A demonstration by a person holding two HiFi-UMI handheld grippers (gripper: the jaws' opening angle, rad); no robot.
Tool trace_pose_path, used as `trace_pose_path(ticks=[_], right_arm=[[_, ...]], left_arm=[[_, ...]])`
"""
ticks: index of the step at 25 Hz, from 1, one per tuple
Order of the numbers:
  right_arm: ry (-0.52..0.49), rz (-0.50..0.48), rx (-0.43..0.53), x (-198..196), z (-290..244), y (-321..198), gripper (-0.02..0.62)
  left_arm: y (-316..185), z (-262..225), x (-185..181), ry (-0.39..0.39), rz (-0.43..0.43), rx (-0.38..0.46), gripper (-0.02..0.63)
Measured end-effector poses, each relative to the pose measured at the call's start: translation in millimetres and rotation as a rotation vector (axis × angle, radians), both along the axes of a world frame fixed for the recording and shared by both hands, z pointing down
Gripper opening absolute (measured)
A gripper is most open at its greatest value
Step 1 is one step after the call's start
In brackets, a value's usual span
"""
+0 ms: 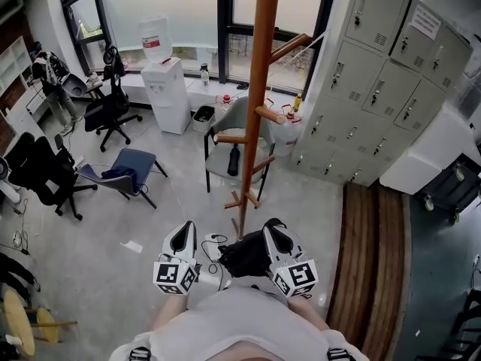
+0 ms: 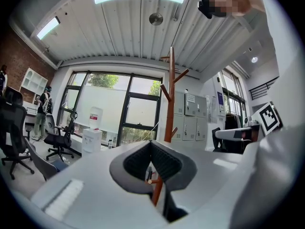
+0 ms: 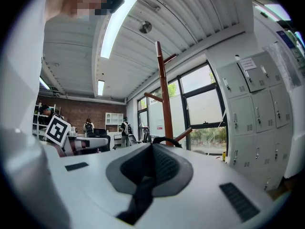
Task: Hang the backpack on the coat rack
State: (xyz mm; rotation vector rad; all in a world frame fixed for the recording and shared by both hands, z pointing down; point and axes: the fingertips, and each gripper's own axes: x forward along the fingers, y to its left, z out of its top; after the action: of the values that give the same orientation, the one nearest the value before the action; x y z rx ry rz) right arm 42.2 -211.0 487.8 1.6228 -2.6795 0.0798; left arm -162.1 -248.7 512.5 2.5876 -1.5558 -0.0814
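Nearest: right tongs (image 1: 272,233) shut on the black backpack (image 1: 242,256), with a strap (image 3: 142,194) pinched between the pads and the top loop (image 3: 165,140) standing just past the tips. The bag hangs low between the two tools, over the floor. Left tongs (image 1: 185,232) closed too, nothing in them, just beside the bag. Both point level toward the coat rack (image 1: 259,89), which stands near ahead, apart from the bag. Step in hand, by my reading: carry in and lift. To do it well, raise the bag until the loop clears a peg tip, come in along the peg's upward slant, drop the loop over, and let go only once the weight sits on the wood. The mid peg (image 1: 269,114) looks the easiest reach; the upper peg (image 1: 290,46) needs a higher lift. The left tongs could steady the bag against swing. Around: grey chair (image 1: 222,156) just behind the pole, lower pegs crowding it. Lockers (image 1: 376,74) to the right. Water dispenser (image 1: 166,92) and office chair (image 1: 105,107) farther left, well apart. Way to the pole looks open.
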Motion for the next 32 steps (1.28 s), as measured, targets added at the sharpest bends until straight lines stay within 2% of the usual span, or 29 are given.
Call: trace_pose_path(ticks=[11,32], right_arm=[[0.004,-0.029,-0.023,15.4,13.9,-20.3,0.011],[0.050,-0.106,-0.089,-1.5,43.6,-80.5,0.011]], left_arm=[[-2.9,6.3,24.3,0.002,-0.011,-0.018,0.010],[-6.6,11.6,12.6,-0.014,-0.080,-0.044,0.009]])
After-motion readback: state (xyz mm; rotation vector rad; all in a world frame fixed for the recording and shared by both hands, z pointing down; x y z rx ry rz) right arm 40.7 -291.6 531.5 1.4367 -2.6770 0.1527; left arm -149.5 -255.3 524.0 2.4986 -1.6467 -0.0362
